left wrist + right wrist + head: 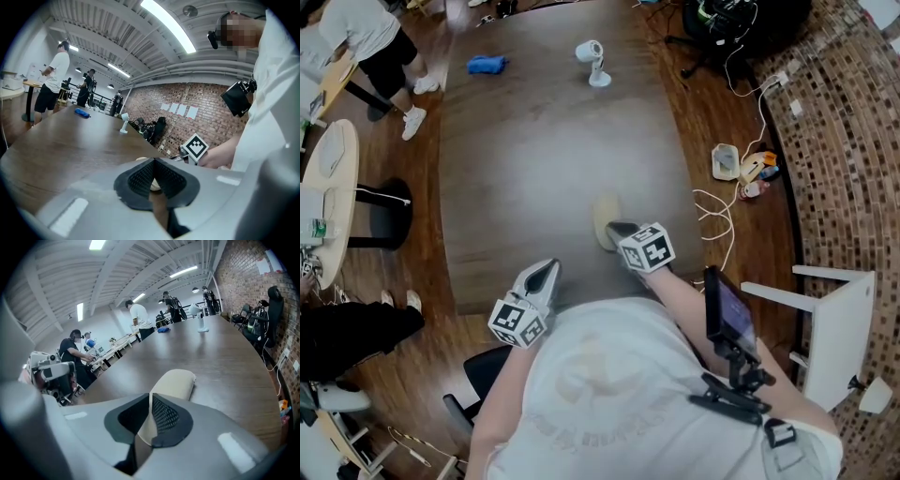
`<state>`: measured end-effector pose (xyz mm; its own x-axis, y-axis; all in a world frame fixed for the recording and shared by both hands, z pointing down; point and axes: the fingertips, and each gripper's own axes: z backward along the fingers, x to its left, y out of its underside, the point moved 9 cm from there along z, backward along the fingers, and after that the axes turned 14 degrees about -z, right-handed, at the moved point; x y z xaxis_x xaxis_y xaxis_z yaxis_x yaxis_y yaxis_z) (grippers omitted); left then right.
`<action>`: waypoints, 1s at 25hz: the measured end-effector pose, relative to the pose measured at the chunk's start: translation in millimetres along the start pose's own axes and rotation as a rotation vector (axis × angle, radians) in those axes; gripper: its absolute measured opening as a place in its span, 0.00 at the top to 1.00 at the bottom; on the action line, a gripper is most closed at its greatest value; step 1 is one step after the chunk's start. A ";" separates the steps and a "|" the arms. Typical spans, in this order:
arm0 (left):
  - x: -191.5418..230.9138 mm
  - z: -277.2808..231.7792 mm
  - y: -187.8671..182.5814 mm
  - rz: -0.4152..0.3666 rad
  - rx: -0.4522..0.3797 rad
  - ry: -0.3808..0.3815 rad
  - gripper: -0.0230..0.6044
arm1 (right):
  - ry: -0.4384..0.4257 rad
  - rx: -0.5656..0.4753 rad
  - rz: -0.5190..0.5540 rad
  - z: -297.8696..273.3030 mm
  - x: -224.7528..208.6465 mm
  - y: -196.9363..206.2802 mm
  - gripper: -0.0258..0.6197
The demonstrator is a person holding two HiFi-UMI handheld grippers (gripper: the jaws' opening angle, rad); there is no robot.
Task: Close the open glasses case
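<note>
Beige glasses case lies closed on the wooden surface. The right gripper sits at its near end, jaws together. The left gripper, nearer and to the left, also has its jaws together, empty.

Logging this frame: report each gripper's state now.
Left gripper: closed, empty.
Right gripper: closed on the glasses case.

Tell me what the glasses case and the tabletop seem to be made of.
The glasses case: cream, matte, smooth with rounded edges and no glare; probably faux leather or soft-coated plastic, which one is unclear. The tabletop: dark brown with streaky grain and a soft sheen; wood or wood-look laminate.
</note>
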<state>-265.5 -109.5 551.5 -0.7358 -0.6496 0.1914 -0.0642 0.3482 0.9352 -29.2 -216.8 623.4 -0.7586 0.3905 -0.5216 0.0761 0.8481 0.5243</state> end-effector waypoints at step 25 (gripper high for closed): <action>-52.1 3.6 -10.8 -0.039 0.030 -0.082 0.96 | -0.264 -0.112 -0.285 6.2 -29.5 7.3 0.95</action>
<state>-228.9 -77.0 530.3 -0.7850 -0.6059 0.1289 -0.1129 0.3445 0.9320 -2.2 -219.9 638.4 -0.5460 0.2357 -0.8040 -0.1957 0.8972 0.3960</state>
